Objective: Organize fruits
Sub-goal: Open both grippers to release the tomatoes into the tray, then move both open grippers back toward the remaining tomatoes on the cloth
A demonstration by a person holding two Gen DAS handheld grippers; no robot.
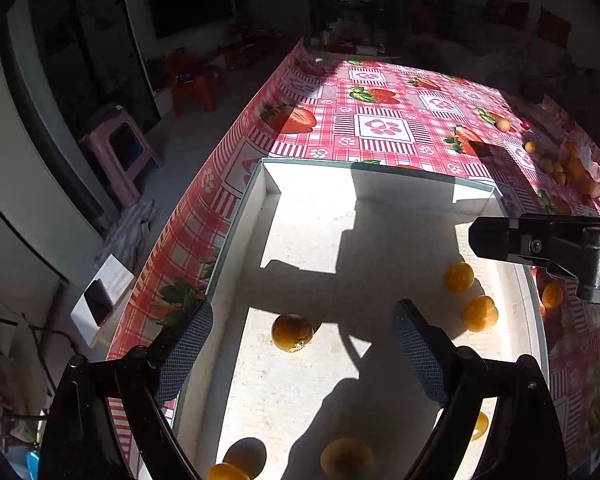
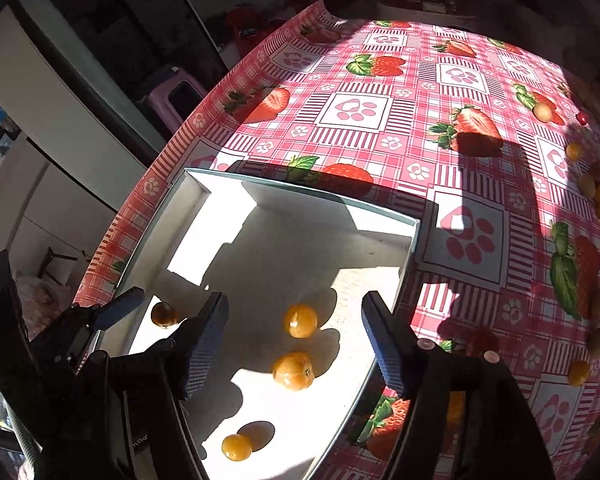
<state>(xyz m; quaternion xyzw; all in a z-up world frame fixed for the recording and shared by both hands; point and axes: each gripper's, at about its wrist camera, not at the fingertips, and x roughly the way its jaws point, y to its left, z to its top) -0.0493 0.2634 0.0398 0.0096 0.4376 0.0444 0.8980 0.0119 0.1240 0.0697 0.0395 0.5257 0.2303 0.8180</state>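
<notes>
The bench (image 1: 384, 120) wears a red checked cloth printed with strawberries and paw marks; its far end falls into a dark room where little can be made out. On it sits a shallow white box (image 1: 312, 184), half in hard sun, half under the shadows of the tools, its near edge cut off by the frame. Small orange fruits lie loose on the box floor. A few more fruits (image 2: 598, 194) are scattered far off on the cloth at the right, too small and shaded to name.

The left claw (image 1: 304, 344) stands wide open with nothing in it; one orange fruit (image 1: 292, 332) lies on the box floor between its fingers, untouched. The right claw (image 2: 296, 340) is also open and empty, with two fruits (image 2: 300, 321) on the floor between its fingers, neither touched. Another fruit (image 2: 236, 447) lies nearer, by its own shadow.
</notes>
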